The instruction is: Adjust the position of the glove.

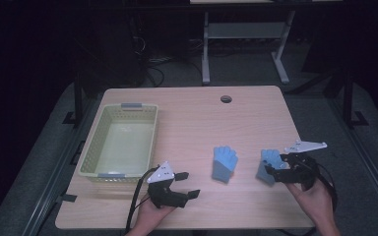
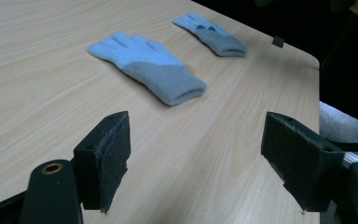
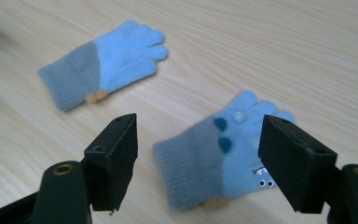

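Right claw (image 3: pixel 198 154) over unlabelled glove (image 3: pixel 223 154)

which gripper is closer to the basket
Left. The left gripper sits just off the near right corner of the basket, jaws open. The right gripper is far across the table by a blue glove.

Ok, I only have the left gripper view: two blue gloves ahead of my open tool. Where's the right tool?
Observer: The right tool hangs over the far glove, jaws open, gripping nothing.
Operator: Any container around?
Observer: A pale yellow basket stands on the left side of the table, just beyond your left tool. Nothing lies in it.
Operator: Anything printed on that far glove?
Observer: Yes, small eyes and teeth near its thumb side, plus dark blue spots.
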The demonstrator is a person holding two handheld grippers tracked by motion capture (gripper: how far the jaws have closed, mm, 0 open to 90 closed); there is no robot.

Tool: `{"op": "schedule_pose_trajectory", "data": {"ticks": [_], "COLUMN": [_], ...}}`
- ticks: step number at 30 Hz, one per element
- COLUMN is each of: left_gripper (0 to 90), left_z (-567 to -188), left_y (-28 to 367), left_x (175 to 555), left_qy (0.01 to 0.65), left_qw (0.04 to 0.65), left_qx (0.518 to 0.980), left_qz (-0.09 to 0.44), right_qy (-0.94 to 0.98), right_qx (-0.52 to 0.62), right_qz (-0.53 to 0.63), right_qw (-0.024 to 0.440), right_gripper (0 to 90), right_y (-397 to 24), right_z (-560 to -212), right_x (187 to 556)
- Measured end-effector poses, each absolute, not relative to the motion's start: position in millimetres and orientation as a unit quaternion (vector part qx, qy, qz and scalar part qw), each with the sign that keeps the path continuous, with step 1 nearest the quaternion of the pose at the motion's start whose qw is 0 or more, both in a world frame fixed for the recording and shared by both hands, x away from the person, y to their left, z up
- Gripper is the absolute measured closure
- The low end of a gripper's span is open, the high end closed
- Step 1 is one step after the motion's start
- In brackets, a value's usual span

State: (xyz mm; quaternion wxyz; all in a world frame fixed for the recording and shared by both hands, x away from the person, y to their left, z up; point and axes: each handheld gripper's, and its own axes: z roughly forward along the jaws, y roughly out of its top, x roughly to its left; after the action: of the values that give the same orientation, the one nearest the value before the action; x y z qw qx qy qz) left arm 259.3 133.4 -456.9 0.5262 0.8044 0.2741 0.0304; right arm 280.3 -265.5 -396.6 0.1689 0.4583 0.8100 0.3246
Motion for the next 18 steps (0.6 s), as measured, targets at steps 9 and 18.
{"op": "schedule_pose_trajectory", "data": {"ticks": [9, 18], "left_gripper": [23.7, 23.9], "left_z": [-454.4, -454.6], "left_y": [135.4, 135.4], "left_x": [257.4, 258.7], "left_qy": [0.273, 0.272], "left_qw": [0.529, 0.530], "left_qx": [0.803, 0.803], "left_qz": [0.039, 0.037], "right_qy": [0.810, 0.817], "right_qx": [0.480, 0.494], "right_qz": [0.305, 0.271], "right_qw": [0.146, 0.119], "right_gripper": [28.9, 30.7], "right_y": [-269.6, -268.0], "right_z": [-401.7, -413.7], "right_x": [305.5, 326.1]}}
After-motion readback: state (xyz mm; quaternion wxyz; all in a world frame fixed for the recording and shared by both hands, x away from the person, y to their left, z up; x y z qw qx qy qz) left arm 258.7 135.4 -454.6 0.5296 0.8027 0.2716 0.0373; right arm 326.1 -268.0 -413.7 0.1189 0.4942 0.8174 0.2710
